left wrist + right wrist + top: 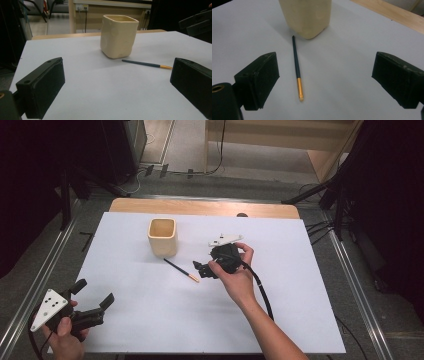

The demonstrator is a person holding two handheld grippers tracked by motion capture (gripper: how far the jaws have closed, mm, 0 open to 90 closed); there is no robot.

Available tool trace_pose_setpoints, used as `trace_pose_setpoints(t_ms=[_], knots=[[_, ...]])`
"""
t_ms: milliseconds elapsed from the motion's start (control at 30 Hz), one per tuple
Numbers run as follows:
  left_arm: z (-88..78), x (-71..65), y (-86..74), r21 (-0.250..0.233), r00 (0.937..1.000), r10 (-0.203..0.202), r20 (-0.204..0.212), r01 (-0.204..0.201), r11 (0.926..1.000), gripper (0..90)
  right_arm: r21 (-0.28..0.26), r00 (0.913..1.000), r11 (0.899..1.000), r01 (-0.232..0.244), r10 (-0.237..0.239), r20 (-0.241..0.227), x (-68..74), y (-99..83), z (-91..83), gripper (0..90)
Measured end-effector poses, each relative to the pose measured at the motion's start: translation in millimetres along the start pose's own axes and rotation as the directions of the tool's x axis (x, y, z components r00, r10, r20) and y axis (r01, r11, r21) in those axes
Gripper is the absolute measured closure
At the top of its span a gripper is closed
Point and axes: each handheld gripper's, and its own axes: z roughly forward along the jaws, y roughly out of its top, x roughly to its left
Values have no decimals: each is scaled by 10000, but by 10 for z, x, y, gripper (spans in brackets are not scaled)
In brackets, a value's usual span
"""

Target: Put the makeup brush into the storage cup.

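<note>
A cream square cup [163, 237] [118, 36] [305, 16] stands upright on the white table [150, 320]. A thin dark pencil with a gold end [181, 270] [146, 64] [296, 65] lies flat just in front of the cup. My right gripper [200, 269] [325, 77] hovers open by the pencil's gold end. In the right gripper view the pencil lies between the jaws, nearer the left one, and touches neither. My left gripper [95, 292] [117, 87] is open and empty at the near left corner, pointing toward the cup.
A bare wooden strip [200, 207] runs along the table's far edge. Metal rails [35, 285] flank the table on both sides. Cables and dark stands [330, 195] sit on the floor beyond. The right gripper's cable [262, 290] trails along the forearm.
</note>
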Motion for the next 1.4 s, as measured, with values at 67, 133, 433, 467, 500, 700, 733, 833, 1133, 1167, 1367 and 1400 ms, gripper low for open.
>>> trace_pose_setpoints(t_ms=[67, 133, 433, 467, 500, 700, 733, 833, 1133, 1167, 1367, 1400], knots=[[-1, 0, 0, -5, 10000, -7, 8, 7, 10000, 0, 121, 10000, 9999, 57, -57, -18, 3, 26, 33, 102], [1, -1, 0, -4, 10000, -10, 32, 10, 10000, 0, 304, 10000, 9995, 32, -31, -46, 11, 57, 69, 143], [9, -14, 6, 16, 9999, -44, 107, 43, 10000, 0, 1325, 9983, 9912, 66, 12, -581, 34, 160, 258, 200], [5, -17, 10, 13, 9999, -28, 117, 28, 10000, 0, 1694, 9975, 9855, -30, 149, -690, 45, 168, 321, 214], [5, -17, 10, 13, 9999, -28, 117, 28, 10000, 0, 1694, 9975, 9855, -30, 149, -690, 45, 168, 321, 214], [9, -16, 11, 5, 9999, -73, 150, 73, 10000, 0, 2555, 9951, 9663, 320, -68, -988, 139, 215, 503, 400], [9, -16, 11, 5, 9999, -73, 150, 73, 10000, 0, 2555, 9951, 9663, 320, -68, -988, 139, 215, 503, 400], [9, -15, 13, 12, 9999, -46, 146, 46, 10000, 0, 3151, 9928, 9462, 739, -398, -1131, 198, 245, 572, 452], [33, -31, 8, 112, 9998, 52, 196, -54, 9999, 0, 4754, 9835, 8669, 1500, -814, -1618, 274, 272, 807, 640], [33, -31, 8, 112, 9998, 52, 196, -54, 9999, 0, 4754, 9835, 8669, 1500, -814, -1618, 274, 272, 807, 640], [58, -39, 1, 190, 9996, 103, 248, -108, 9998, 0, 5268, 9817, 8314, 1769, -1105, -1553, 302, 266, 913, 746], [60, -41, 2, 197, 9996, 110, 249, -115, 9997, 0, 5326, 9837, 8295, 1680, -1063, -1449, 312, 261, 927, 752]])
